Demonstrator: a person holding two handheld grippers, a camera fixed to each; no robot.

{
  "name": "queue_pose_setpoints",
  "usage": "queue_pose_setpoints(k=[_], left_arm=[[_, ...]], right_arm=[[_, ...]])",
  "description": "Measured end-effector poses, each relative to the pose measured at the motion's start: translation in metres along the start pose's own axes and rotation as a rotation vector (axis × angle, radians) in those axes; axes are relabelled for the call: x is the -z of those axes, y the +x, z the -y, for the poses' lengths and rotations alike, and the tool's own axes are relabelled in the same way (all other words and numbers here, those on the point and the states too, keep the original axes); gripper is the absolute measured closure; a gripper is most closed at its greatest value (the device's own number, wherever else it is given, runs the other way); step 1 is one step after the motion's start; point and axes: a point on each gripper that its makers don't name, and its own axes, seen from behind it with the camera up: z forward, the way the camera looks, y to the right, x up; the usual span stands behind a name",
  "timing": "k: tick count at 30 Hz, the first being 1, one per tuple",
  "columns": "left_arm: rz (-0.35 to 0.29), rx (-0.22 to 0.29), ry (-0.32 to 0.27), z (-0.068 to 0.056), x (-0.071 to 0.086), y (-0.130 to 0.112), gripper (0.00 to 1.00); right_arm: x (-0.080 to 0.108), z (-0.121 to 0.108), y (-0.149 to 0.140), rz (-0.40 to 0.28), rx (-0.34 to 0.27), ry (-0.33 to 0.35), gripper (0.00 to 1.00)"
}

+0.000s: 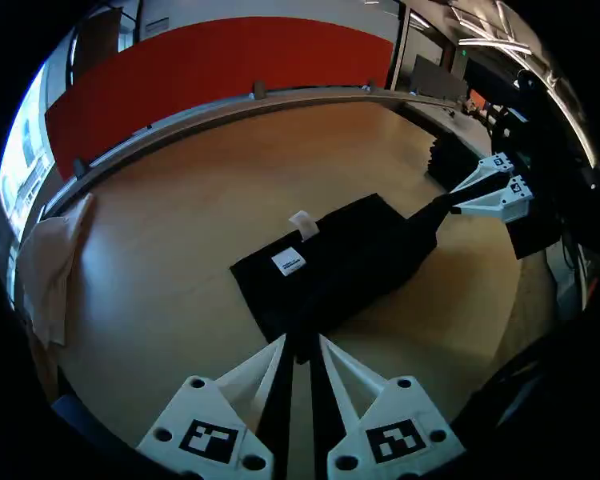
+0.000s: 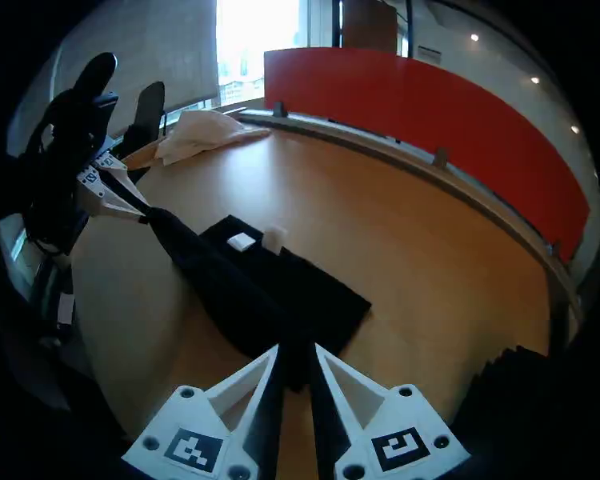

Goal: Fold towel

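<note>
Both views low over table (image 1: 180, 240), apparently facing each other across towel (image 1: 356, 256).

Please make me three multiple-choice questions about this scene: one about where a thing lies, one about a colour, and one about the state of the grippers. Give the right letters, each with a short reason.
1. Where does the pale cloth lie?
A. Between a gripper's fingers.
B. At the edge of the table, apart from the towel.
C. On top of the towel.

2. What colour is the towel?
A. Red.
B. White.
C. Black.

3. In what state are the left gripper and the right gripper?
A. Both open above the towel.
B. Both shut on the towel.
C. One shut, one open.

Answers: 1 B, the cloth is heaped by the rim with bare wood between it and the towel; 2 C, the towel is black with a small white label; 3 B, each gripper pinches one end of the towel.
</note>
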Motion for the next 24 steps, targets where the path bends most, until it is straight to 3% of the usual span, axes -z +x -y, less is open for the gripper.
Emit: queue_pose_setpoints(k=[24], left_arm=[[0.040,0.004,0.016,0.016,-0.042,-0.001,0.86]], right_arm=[[-0.033,-0.023,-0.008,0.048,-0.026,-0.029,0.82]])
